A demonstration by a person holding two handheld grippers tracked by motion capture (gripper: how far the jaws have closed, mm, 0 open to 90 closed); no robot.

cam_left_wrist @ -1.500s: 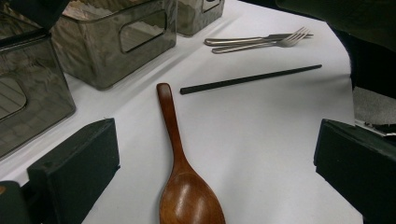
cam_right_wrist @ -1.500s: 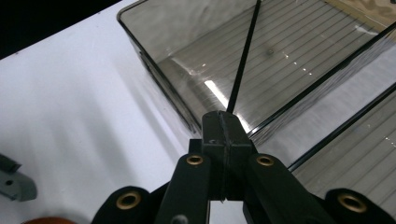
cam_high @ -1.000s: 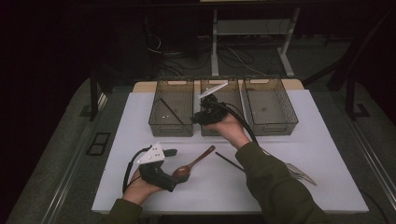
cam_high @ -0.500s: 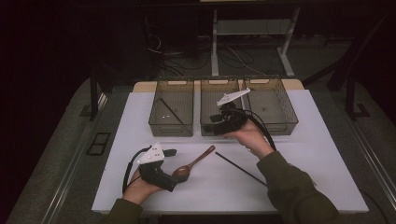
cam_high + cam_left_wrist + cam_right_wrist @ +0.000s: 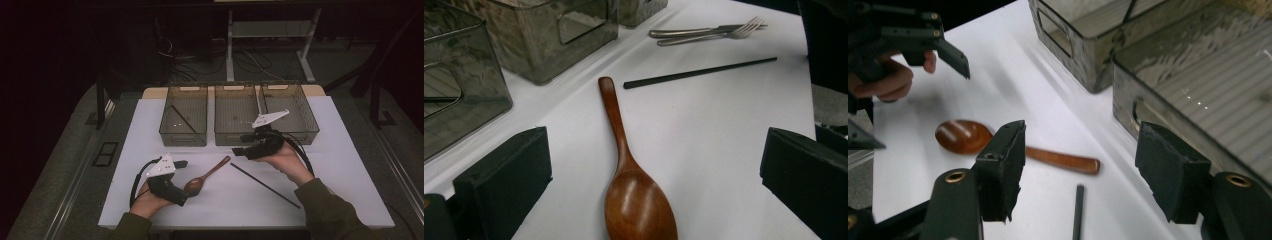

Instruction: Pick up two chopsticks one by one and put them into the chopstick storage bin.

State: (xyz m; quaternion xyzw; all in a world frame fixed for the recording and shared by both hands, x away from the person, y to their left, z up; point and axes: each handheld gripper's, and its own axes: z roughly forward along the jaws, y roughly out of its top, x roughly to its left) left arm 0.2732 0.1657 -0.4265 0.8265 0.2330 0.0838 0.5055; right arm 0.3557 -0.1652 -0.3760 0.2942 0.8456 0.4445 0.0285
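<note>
High view: wooden spoon [image 5: 205, 177] on white mat; our left gripper [image 5: 181, 180] just beside its bowl; right gripper [image 5: 239, 151] past handle tip, jaws just been opening, empty.
Left gripper view: jaws wide apart, spoon [image 5: 634, 190] between, untouched; black chopstick [image 5: 700, 73] beyond handle.
Right gripper view: jaws apart, nothing between; spoon [image 5: 968, 137] below.
</note>
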